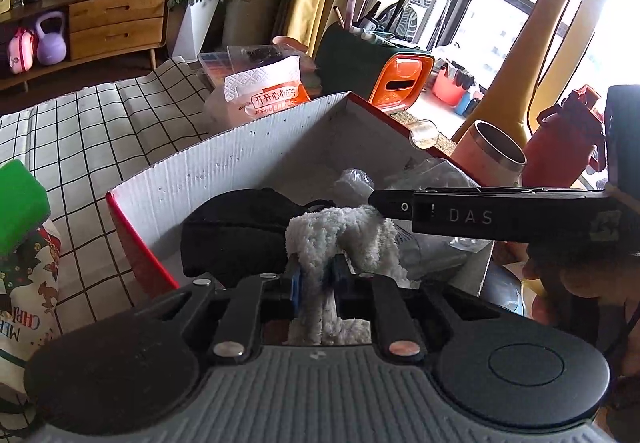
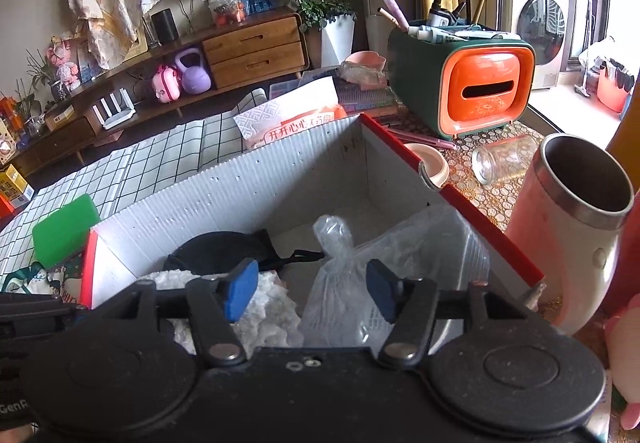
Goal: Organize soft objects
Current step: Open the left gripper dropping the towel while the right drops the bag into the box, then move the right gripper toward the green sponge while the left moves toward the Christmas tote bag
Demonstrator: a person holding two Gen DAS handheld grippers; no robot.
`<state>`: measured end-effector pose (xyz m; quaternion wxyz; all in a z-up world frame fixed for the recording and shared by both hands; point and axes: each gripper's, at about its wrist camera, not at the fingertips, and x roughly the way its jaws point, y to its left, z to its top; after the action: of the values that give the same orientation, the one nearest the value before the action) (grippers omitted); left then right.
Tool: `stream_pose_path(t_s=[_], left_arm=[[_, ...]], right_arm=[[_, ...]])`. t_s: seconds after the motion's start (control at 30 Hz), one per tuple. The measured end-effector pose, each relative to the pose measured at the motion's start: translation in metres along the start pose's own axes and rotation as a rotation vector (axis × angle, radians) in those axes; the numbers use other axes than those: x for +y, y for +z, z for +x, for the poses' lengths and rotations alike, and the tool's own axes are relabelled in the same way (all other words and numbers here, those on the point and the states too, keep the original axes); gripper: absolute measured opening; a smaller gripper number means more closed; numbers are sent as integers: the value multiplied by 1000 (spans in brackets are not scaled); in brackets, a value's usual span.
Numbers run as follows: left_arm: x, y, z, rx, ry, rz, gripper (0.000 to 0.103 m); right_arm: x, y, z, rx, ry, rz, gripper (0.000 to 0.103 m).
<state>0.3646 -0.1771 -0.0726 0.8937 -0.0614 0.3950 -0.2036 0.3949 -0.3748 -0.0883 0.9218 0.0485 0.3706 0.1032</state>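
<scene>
A white corrugated box [image 1: 240, 151] with red outer sides holds a black soft pouch [image 1: 236, 231], a crumpled clear plastic bag [image 1: 436, 171] and a white fluffy cloth [image 1: 344, 235]. My left gripper [image 1: 316, 275] is shut on the fluffy cloth at the box's near edge. A black finger [image 1: 460, 213] of the right gripper reaches in from the right above the cloth. In the right wrist view, my right gripper [image 2: 310, 293] stands open over the box [image 2: 240, 171]. The plastic bag [image 2: 340, 283] lies between its blue pads without being pressed. The fluffy cloth [image 2: 272, 315] and black pouch [image 2: 224, 251] lie to the left.
A green block [image 2: 64, 231] sits left of the box on a checked cloth [image 2: 168, 159]. Right of the box stand a pink steel-lined tumbler [image 2: 568, 227], a lying glass jar [image 2: 500, 163] and a red bottle [image 1: 560, 139]. Behind are a tissue pack [image 2: 296, 119] and an orange-fronted organiser [image 2: 480, 83].
</scene>
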Motion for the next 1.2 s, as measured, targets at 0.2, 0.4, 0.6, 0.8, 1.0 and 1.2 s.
stream_pose_path(t_s=[0.2, 0.4, 0.6, 0.8, 1.0, 1.2], left_arm=[[-2, -3, -12, -14, 12, 16, 30], [-3, -8, -30, -46, 13, 27, 62], [-4, -13, -54, -81, 21, 44, 67], [4, -20, -81, -105, 34, 37, 77], [19, -30, -111, -135, 54, 31, 84], [38, -40, -136, -149, 90, 16, 92]], right_arm=[[0, -1, -14, -24, 12, 7, 72], [4, -5, -33, -47, 44, 13, 80], [15, -8, -53, -73, 66, 6, 90], [31, -10, -73, -97, 120, -6, 101], [55, -13, -86, -101, 201, -21, 103], [85, -13, -91, -97, 228, -67, 103]])
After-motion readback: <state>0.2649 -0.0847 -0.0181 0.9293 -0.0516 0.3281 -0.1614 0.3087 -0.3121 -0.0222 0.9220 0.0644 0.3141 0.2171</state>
